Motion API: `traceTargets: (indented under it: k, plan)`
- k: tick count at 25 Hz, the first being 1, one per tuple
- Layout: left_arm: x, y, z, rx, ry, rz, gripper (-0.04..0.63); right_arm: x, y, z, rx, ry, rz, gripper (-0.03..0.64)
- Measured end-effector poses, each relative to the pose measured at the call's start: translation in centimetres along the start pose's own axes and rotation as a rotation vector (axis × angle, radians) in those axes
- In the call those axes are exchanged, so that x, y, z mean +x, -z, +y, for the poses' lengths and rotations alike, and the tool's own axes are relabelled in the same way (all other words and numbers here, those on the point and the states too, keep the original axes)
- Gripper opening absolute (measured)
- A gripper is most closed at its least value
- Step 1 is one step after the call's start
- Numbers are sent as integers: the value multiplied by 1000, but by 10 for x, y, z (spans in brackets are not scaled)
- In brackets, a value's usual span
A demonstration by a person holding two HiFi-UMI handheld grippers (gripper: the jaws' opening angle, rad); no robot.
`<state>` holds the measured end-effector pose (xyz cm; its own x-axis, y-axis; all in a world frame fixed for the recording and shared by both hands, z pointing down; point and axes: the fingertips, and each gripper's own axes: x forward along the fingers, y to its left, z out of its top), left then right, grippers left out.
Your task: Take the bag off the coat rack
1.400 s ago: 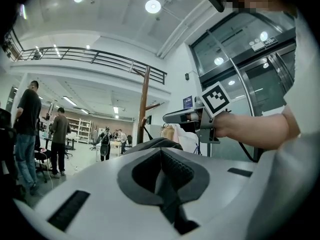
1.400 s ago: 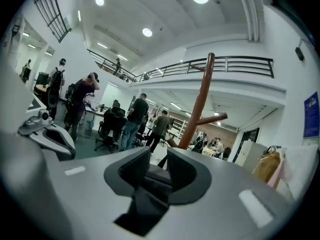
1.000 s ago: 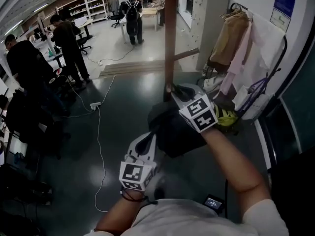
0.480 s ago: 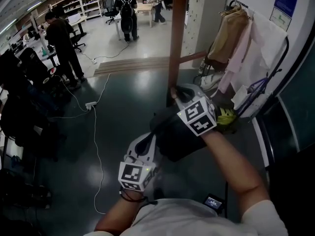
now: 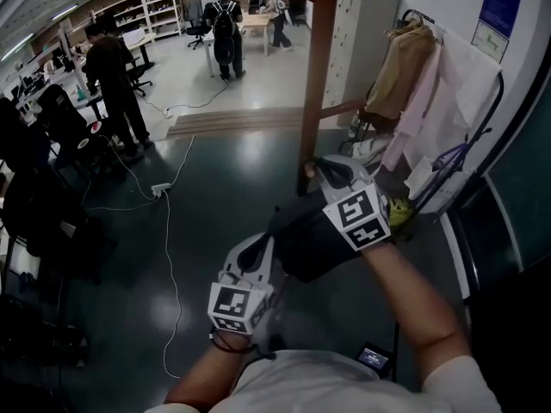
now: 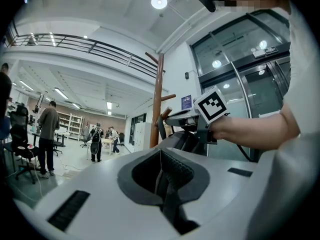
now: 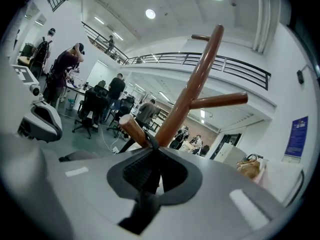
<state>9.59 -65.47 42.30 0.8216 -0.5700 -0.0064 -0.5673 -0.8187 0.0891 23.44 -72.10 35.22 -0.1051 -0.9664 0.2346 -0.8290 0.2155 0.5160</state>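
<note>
The right gripper's [image 7: 150,159] pads are pinched on the bag's thin black strap [image 7: 151,143], having just been closing on it; the strap loops over a short peg [image 7: 131,129] of the wooden coat rack [image 7: 195,79] directly above the fingertips. The left gripper's [image 6: 161,159] pads are pressed together with nothing between them. A second ago the right gripper was already at this peg; since then its marker cube [image 5: 357,218] has come to sit a little lower and further right in the head view, while the left gripper [image 5: 250,265] has hardly shifted there. Only the right gripper view shows the loop on the peg and the pinch. The head view hides both behind the right gripper [image 5: 317,169], but it alone shows the black bag [image 5: 310,243] hanging under that hand, close against the rack's pole [image 5: 317,84]. The left gripper view shows the right hand from the side, level with the rack.
</note>
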Motion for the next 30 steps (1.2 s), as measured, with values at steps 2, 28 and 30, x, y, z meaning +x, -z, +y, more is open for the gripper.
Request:
traceTargets:
  k: [2, 28, 30]
  plan:
    - [-1, -3, 0, 1, -6, -1, 8, -8, -8, -3, -14, 15, -20, 31]
    - [-82, -87, -122, 109, -77, -148, 8, -279, -56, -36, 200, 75, -360, 31]
    - [-90, -83, -143, 110, -84, -146, 8, -300, -37, -28, 234, 61, -356, 31]
